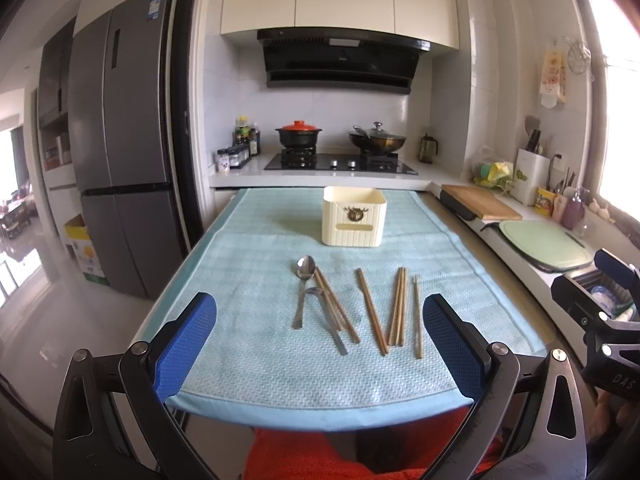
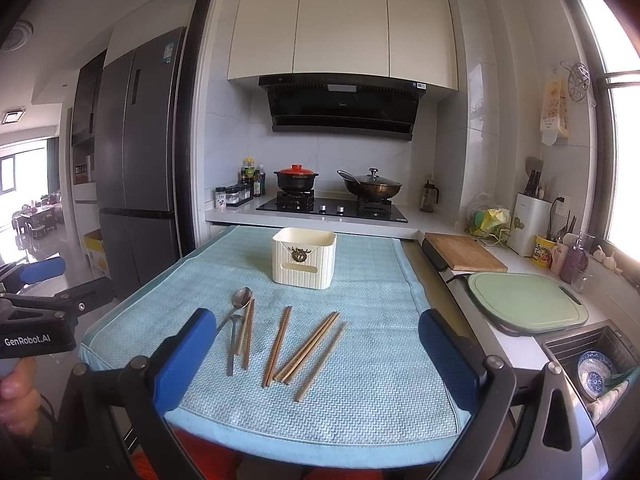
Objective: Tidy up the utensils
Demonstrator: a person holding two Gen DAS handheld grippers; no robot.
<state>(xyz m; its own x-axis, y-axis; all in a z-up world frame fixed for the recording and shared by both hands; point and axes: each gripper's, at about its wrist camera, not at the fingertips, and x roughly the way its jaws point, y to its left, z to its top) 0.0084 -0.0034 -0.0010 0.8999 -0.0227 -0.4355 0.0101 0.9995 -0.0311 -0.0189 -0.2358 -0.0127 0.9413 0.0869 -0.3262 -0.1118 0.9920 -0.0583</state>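
On the light blue cloth (image 1: 248, 280) (image 2: 360, 392) lie two metal spoons (image 1: 305, 270) (image 2: 241, 298) and several wooden chopsticks (image 1: 372, 312) (image 2: 308, 348), spread in loose groups. Behind them a cream utensil holder (image 1: 354, 216) (image 2: 304, 258) stands upright with nothing showing above its rim. My left gripper (image 1: 320, 344) hangs open over the cloth's near edge, nothing between its blue pads. My right gripper (image 2: 316, 356) is likewise open and holds nothing. Each gripper shows at the edge of the other's view.
A stove (image 1: 340, 162) with a red-lidded pot (image 1: 298, 134) and a wok stands behind the table. A wooden board (image 2: 464, 256), a green board (image 2: 528, 300) and a sink with dishes (image 2: 596, 368) line the right counter. A fridge (image 1: 120, 140) is on the left.
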